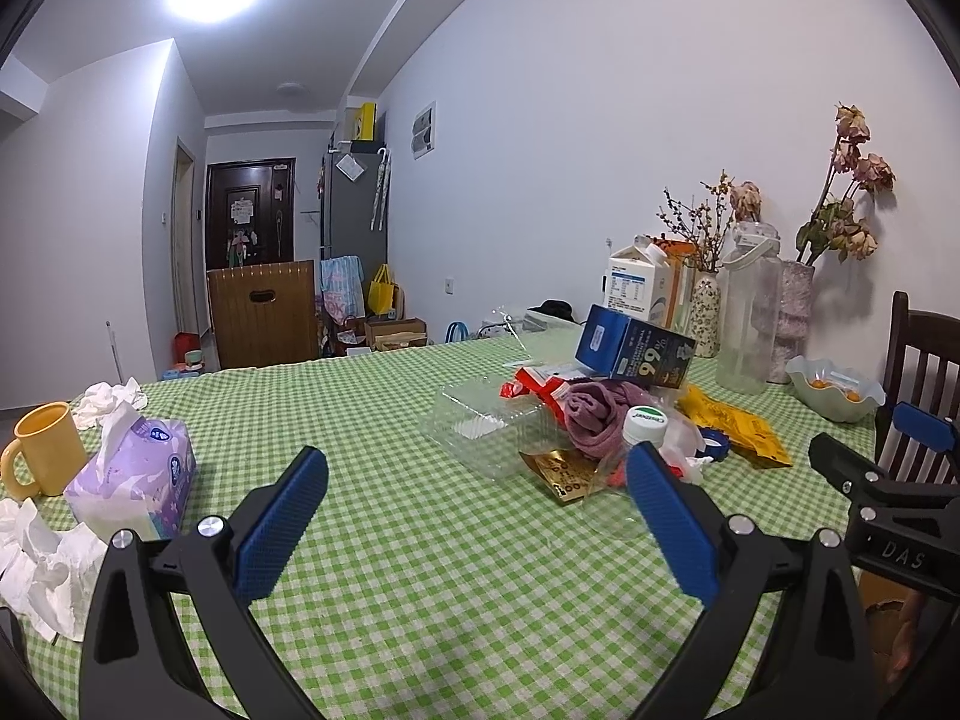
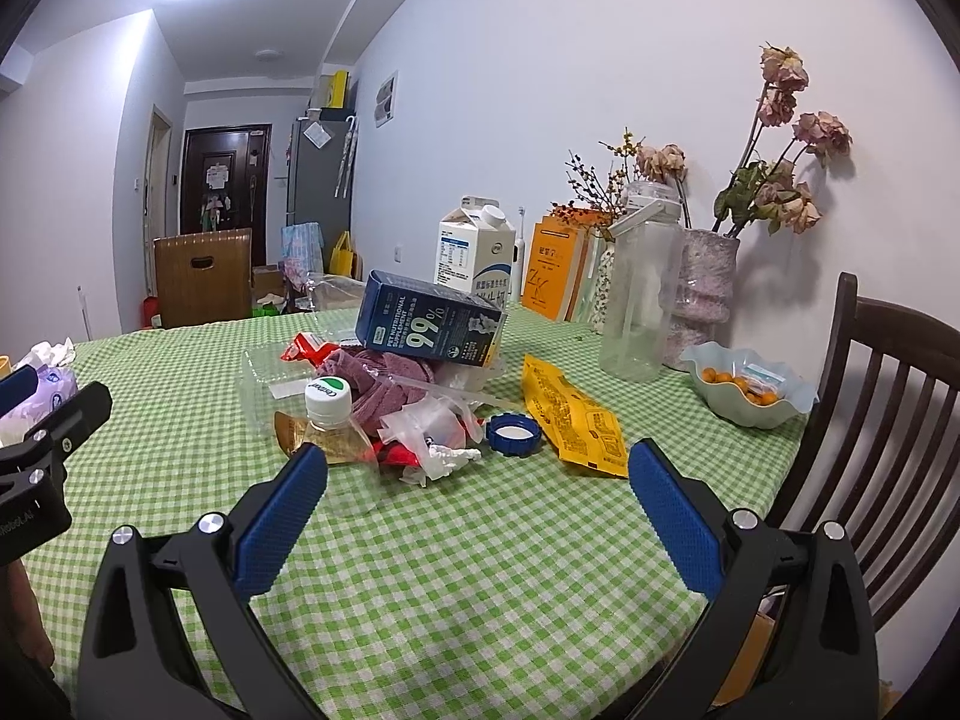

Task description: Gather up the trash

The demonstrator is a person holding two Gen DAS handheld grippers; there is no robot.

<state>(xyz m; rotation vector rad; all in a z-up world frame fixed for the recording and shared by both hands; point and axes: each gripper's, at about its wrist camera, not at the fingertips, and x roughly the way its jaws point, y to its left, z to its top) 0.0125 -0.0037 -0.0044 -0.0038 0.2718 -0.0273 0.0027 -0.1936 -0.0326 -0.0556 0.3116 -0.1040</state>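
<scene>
Blue-padded, both our left gripper (image 1: 477, 486) and right gripper (image 2: 478, 480) gape empty; grabbing low could topple the supplement box (image 2: 431, 325).

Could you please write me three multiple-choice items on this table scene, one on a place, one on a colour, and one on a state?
1. Where does the dark blue box rest?
A. on top of the trash pile
B. inside the wavy bowl
C. on the chair

2. What colour is the loose bottle cap lying beside the yellow packet?
A. red
B. blue
C. black

3. How do the fingers of the right gripper stand?
A. shut on the packet
B. shut on nothing
C. spread open, holding nothing

Answers:
1. A, since the box lies tilted on the purple cloth and wrappers.
2. B, as its ridged rim is blue around a white inside.
3. C, because bare green checked tablecloth shows between the two blue pads; the left gripper is open likewise.
</scene>
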